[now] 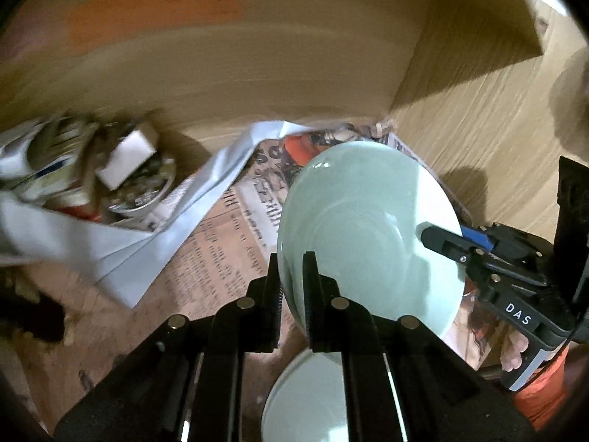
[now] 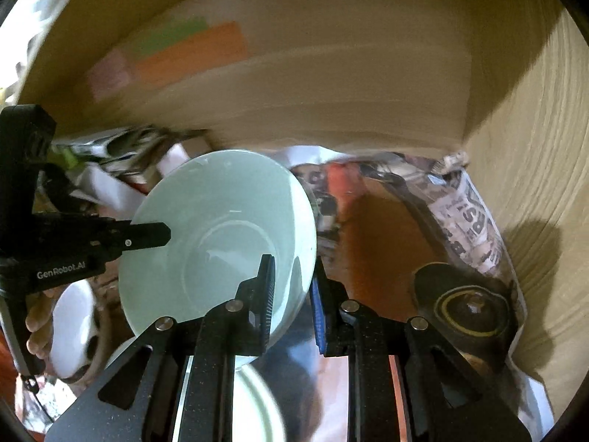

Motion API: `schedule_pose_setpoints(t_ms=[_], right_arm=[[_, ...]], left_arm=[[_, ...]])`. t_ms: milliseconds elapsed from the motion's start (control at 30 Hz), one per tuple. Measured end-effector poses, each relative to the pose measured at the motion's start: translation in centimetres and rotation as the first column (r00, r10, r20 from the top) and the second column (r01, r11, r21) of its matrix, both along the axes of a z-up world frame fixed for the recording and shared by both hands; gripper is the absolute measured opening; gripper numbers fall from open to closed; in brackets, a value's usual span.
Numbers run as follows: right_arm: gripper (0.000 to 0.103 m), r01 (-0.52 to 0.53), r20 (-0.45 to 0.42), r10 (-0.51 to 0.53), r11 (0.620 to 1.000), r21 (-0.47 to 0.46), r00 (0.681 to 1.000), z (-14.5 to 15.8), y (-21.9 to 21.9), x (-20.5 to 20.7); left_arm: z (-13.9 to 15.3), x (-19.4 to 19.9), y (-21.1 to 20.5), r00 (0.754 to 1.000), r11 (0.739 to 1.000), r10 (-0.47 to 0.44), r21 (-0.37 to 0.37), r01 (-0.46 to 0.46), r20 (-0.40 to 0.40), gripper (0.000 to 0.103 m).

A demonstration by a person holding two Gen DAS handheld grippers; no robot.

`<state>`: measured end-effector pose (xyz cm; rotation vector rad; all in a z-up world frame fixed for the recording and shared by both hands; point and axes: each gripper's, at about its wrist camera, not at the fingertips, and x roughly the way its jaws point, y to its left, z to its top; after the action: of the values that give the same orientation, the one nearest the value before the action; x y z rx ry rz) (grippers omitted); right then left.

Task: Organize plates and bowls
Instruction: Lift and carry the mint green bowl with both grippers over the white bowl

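Both claws, left claw (image 1: 291,287) & right claw (image 2: 292,294), pinched the green bowl's (image 1: 360,213) rim inside the cardboard box (image 2: 331,84). Bowl was in the air, not put away yet; a white plate (image 2: 257,405) below also looked left to sort.

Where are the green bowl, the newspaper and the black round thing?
green bowl (image 2: 221,243): right wrist view, inside bottom.
newspaper (image 1: 221,243): left wrist view, printed sheet.
black round thing (image 2: 467,309): right wrist view, its top.

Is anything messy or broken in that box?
Nothing looks broken. The pale green bowl is whole, tilted between the left gripper and right gripper, both clamped on its rim. The messy part is the crumpled newspaper and white paper lying loose below.
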<state>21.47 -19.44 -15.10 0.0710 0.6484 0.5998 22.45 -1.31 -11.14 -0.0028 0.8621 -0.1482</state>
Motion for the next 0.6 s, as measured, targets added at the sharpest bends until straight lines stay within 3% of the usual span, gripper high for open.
schedule_pose_setpoints(t_ms=[200, 600], right_arm=[[0.017, -0.074, 0.034, 0.074, 0.997, -0.003, 0.997, 0.5, 2.7, -3.1], [0.017, -0.253, 0.051, 0.254, 0.967, -0.020, 0.966, -0.2, 9.5, -8.4]], left_arm=[[1.2, -5.1, 2.5, 0.994, 0.997, 0.076, 0.019, -0.078, 0.072, 0.009], [0.8, -14.6, 9.1, 0.963, 0.971, 0.240, -0.017, -0.240, 0.126, 0.009]])
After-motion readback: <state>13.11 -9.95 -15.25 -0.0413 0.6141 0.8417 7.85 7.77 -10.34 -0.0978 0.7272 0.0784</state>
